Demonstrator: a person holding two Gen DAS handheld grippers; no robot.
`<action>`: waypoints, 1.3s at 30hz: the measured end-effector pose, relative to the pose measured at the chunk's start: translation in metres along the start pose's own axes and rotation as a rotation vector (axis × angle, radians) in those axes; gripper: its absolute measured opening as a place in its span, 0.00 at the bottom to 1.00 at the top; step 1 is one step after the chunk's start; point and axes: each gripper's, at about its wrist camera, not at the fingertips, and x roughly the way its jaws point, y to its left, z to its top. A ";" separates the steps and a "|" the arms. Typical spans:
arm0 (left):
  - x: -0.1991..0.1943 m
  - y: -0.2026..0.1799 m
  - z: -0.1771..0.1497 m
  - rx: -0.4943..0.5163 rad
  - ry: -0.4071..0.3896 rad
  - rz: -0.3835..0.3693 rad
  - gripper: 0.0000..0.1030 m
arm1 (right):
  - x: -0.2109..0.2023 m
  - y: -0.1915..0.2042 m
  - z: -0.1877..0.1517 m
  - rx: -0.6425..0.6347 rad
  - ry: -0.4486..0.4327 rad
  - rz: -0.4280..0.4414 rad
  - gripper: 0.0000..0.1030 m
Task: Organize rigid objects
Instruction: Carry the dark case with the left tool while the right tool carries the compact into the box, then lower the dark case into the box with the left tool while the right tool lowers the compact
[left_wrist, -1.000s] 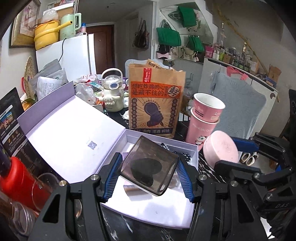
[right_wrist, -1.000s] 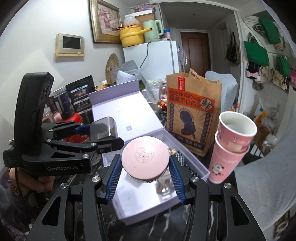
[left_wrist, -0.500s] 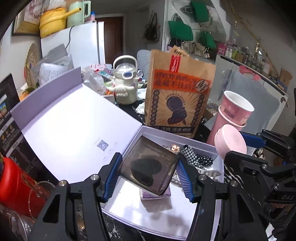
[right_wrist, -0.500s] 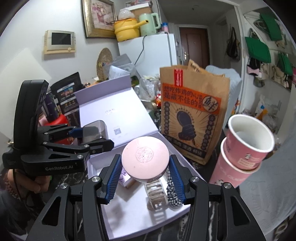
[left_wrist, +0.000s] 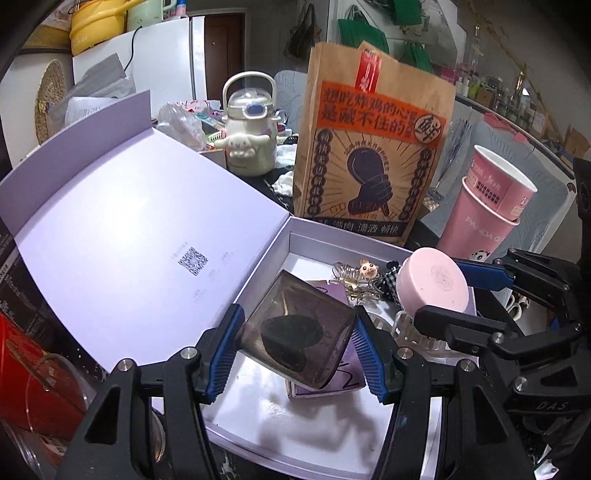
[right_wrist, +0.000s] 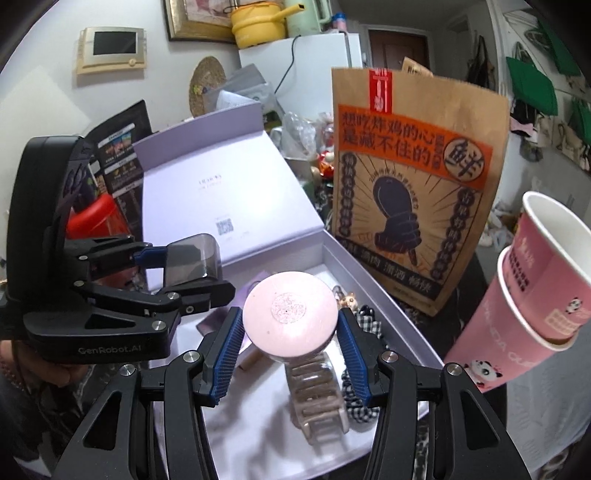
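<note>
My left gripper (left_wrist: 295, 343) is shut on a smoky transparent case (left_wrist: 295, 332) with a dark sponge inside, held over the open lilac box (left_wrist: 325, 446). The same case (right_wrist: 192, 258) shows at the left of the right wrist view. My right gripper (right_wrist: 290, 328) is shut on a round pink compact (right_wrist: 290, 314), also above the box (right_wrist: 399, 317); this compact (left_wrist: 432, 284) appears at the right in the left wrist view. Inside the box lie a clear hair claw (right_wrist: 317, 398), a checked scrunchie (right_wrist: 358, 402), a small lilac card box (left_wrist: 343, 380) and a small pig charm (left_wrist: 367, 266).
A brown paper bag (left_wrist: 373, 147) stands right behind the box. Two stacked pink paper cups (right_wrist: 535, 306) stand to the right. The box lid (left_wrist: 129, 236) lies open to the left. A cream kettle (left_wrist: 249, 129) is behind, a red container (left_wrist: 29, 373) at the left.
Both grippers have come forward and down over the box with their objects still held. The bag, the cups and the box contents loom larger.
</note>
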 end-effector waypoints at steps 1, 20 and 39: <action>0.003 0.000 -0.001 -0.002 0.006 -0.005 0.56 | 0.002 -0.001 -0.001 0.004 0.005 -0.002 0.49; 0.033 -0.014 -0.001 0.043 0.060 -0.029 0.56 | 0.031 -0.019 -0.016 0.030 0.085 -0.048 0.49; 0.048 -0.022 -0.002 0.054 0.098 -0.034 0.56 | 0.042 -0.027 -0.022 0.063 0.113 -0.047 0.49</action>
